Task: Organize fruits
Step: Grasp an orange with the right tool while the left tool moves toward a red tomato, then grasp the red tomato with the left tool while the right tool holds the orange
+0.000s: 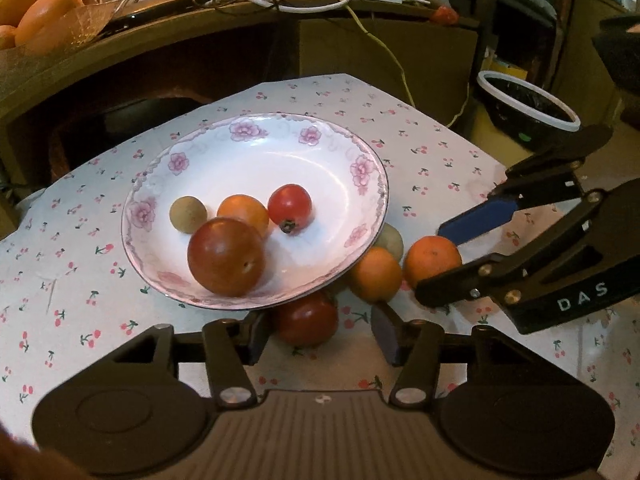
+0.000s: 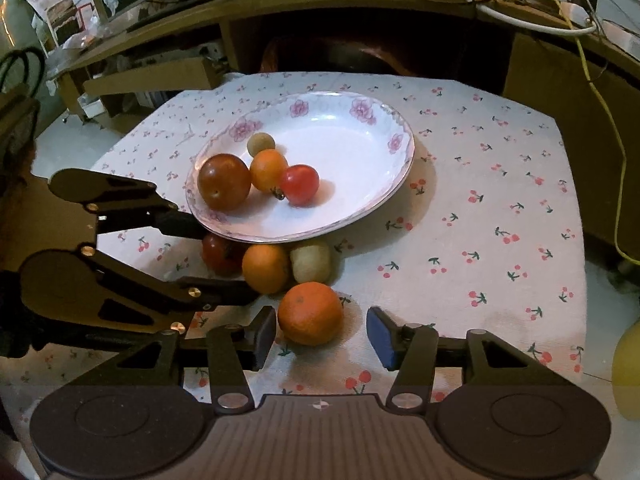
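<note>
Jaws of right gripper (image 2: pixel 322 334) spread, straddling loose orange (image 2: pixel 310 313), likely readying pick for plate (image 2: pixel 400 184). Left gripper (image 1: pixel 316 336) jaws spread around red tomato (image 1: pixel 306 318) at plate's near rim. Small orange (image 2: pixel 265 268) and pale green fruit (image 2: pixel 311 260) beside plate. Plate holds four fruits: dark tomato, orange, red tomato, longan.

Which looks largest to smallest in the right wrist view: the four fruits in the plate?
1. Dark red tomato.
2. and 3. Orange fruit and bright red tomato look alike, so I leave them unranked.
4. Tan-green fruit; it lies farthest from the camera, which may shrink it slightly.
</note>
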### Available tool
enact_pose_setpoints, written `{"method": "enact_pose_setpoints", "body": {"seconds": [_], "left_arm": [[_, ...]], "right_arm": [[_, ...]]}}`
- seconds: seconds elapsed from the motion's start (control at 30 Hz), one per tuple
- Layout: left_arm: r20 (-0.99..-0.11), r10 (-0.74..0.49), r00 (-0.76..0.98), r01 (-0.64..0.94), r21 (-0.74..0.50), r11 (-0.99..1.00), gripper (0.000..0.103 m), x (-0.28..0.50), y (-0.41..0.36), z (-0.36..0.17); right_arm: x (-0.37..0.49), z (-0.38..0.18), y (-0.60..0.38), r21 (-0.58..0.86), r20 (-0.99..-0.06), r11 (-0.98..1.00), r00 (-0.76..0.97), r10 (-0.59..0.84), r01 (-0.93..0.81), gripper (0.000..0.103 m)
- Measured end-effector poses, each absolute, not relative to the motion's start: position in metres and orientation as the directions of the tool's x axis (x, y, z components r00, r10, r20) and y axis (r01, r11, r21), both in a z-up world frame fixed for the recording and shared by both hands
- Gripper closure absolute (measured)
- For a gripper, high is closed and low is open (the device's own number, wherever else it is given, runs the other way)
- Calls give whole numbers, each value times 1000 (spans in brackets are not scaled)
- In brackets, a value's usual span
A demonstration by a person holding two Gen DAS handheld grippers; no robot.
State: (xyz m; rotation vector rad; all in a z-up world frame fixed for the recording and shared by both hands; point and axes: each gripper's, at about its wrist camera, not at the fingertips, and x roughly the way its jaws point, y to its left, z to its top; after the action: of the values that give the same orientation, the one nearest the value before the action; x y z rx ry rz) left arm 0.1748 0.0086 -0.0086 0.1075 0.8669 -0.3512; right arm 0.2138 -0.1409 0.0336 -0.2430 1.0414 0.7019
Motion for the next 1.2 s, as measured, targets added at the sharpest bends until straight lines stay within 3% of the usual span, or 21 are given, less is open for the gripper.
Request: {"method": "enact_pose_setpoints", "body": {"seconds": [0.07,0.17,0.3,0.57,0.9,1.2], "left_arm": [[-764,-254,594,344,-44,938,48,173,8,-8],[-769,-247,590,343,-38,938,53,171,7,-7],[-772,-253,583,345,-47,938,59,166,9,-5],[-772,-270,575,378,-41,925,60,156,9,4],[-760,-251,600,411,23,911,52,165,-4,-7],[-781,-239,576,400,14,916,66,155,-5,-2]], "right_arm": [[214,34,-141,135,-855,760,313,413,-636,53],[215,35,-142,152,-856,761,300,420,-631,69],[210,36,-139,135,-859,756,304,411,-641,69],[209,42,-142,154,-864,754,282,416,-639,69],[209,37,-141,155,-870,751,272,412,-641,67],[207,38,-140,117,-876,767,297,379,-631,69]]}}
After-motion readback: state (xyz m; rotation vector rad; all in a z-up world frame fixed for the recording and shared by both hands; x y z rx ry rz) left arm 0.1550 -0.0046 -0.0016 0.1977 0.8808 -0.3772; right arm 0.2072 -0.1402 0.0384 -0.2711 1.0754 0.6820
